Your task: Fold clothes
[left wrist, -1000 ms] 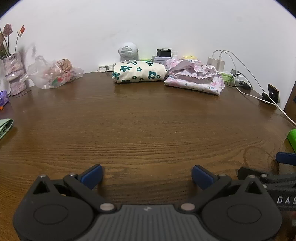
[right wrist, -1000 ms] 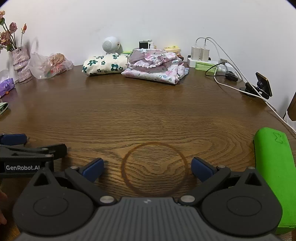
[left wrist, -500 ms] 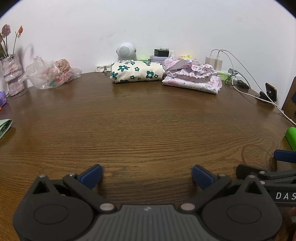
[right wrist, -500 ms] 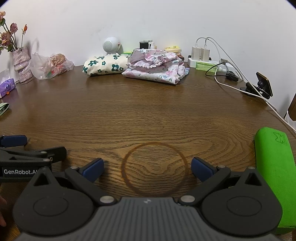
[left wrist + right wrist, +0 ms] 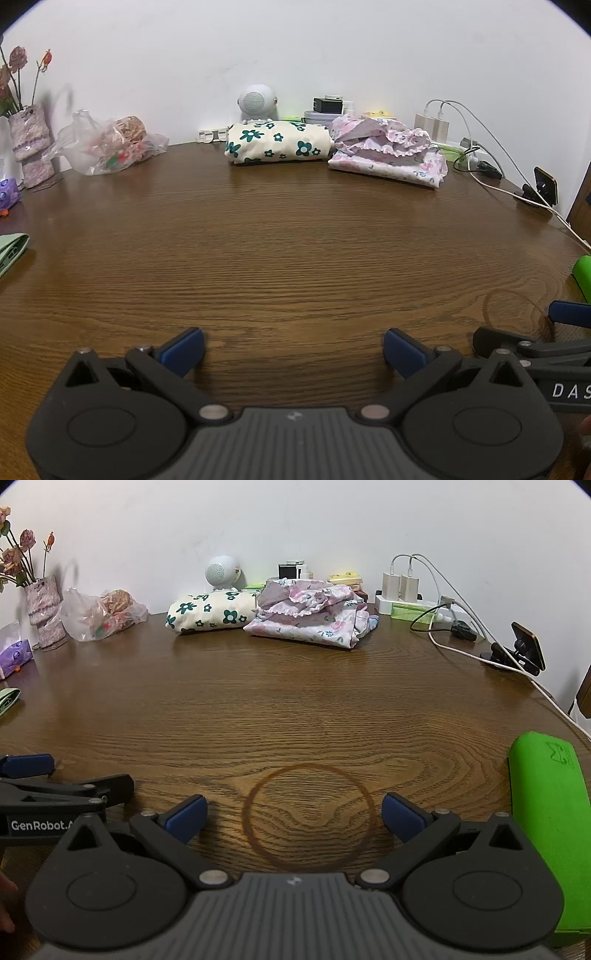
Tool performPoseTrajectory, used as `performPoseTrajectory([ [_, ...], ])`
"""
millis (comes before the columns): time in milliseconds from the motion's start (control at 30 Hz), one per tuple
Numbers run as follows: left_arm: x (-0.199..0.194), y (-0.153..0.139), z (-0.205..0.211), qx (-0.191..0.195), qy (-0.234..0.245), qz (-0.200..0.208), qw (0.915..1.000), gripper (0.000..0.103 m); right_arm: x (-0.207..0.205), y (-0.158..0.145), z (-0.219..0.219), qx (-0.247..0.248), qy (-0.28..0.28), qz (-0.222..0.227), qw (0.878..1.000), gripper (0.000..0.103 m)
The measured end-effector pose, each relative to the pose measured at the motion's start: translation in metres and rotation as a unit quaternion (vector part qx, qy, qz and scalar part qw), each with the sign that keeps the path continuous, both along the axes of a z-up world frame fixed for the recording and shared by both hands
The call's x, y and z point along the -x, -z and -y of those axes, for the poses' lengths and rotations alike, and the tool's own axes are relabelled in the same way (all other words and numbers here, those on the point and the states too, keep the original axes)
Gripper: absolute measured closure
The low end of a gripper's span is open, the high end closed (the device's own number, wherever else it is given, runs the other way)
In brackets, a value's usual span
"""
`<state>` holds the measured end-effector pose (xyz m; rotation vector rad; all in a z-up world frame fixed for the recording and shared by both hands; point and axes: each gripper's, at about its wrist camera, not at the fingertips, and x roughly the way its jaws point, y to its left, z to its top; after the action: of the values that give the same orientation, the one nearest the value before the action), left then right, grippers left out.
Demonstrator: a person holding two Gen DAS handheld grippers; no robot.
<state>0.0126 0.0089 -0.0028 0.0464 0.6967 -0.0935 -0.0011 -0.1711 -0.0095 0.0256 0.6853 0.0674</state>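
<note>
- Two lettered labels can be read: "GenRobot.A", cut off, in white on the side of the left gripper (image 5: 55, 801) as the right wrist view shows it, and "DAS", also cut off, on the side of the right gripper (image 5: 546, 354) in the left wrist view.
- Left gripper (image 5: 293, 349): its blue-tipped jaws are spread wide with nothing between them, low over the bare worktop (image 5: 295, 251) near the front edge.
- Right gripper (image 5: 293, 821): jaws likewise spread wide and empty, straddling a dark ring stain (image 5: 310, 816) in the wood.
- Folded cream cloth with dark green flowers (image 5: 277, 142) lies at the worktop's back edge, its long axis running left to right along the wall.
- Folded pink floral garment with ruffled trim (image 5: 388, 155) lies just beside it on the right, close to touching it, its long axis also roughly along the back edge, slightly angled.
- Both are well apart from the grippers.
- Bright green padded object (image 5: 550, 823) with an embossed mark that cannot be read lies at the right front edge.
- Worktop is dark brown wood with strong grain, against a plain white wall (image 5: 295, 55).
- Along the back edge: a vase of dried flowers (image 5: 42, 605) at the left, a clear plastic bag (image 5: 99, 614), a small round white speaker (image 5: 219, 570), and chargers on a power strip (image 5: 402, 590) with white cables trailing to the right.
</note>
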Motion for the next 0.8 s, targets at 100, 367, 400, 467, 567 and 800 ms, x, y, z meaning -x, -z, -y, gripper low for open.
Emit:
performPoseTrajectory([
  [100,-0.0001,-0.0001,0.0001,0.000,0.000,0.000,1.0000,0.000,0.0005,0.0002,-0.0004,0.001,0.001,0.000,1.000,0.000],
  [367,0.0001,-0.0001,0.0000,0.000,0.000,0.000,1.0000,0.000,0.0007,-0.0001,-0.0003,0.001,0.001,0.000,1.000,0.000],
  [400,0.0001,-0.0001,0.0000,0.000,0.000,0.000,1.0000,0.000,0.0008,-0.0001,-0.0003,0.001,0.001,0.000,1.000,0.000],
  [467,0.0000,-0.0002,0.0000,0.000,0.000,0.000,1.0000,0.000,0.0009,-0.0003,-0.0004,0.001,0.001,0.000,1.000,0.000],
  [567,0.0000,-0.0003,-0.0001,0.000,0.000,0.000,1.0000,0.000,0.0010,-0.0005,-0.0009,0.000,0.002,0.000,1.000,0.000],
  [800,0.0000,-0.0005,-0.0001,0.000,0.000,0.000,1.0000,0.000,0.0011,-0.0006,0.0007,-0.004,0.002,0.001,1.000,0.000],
])
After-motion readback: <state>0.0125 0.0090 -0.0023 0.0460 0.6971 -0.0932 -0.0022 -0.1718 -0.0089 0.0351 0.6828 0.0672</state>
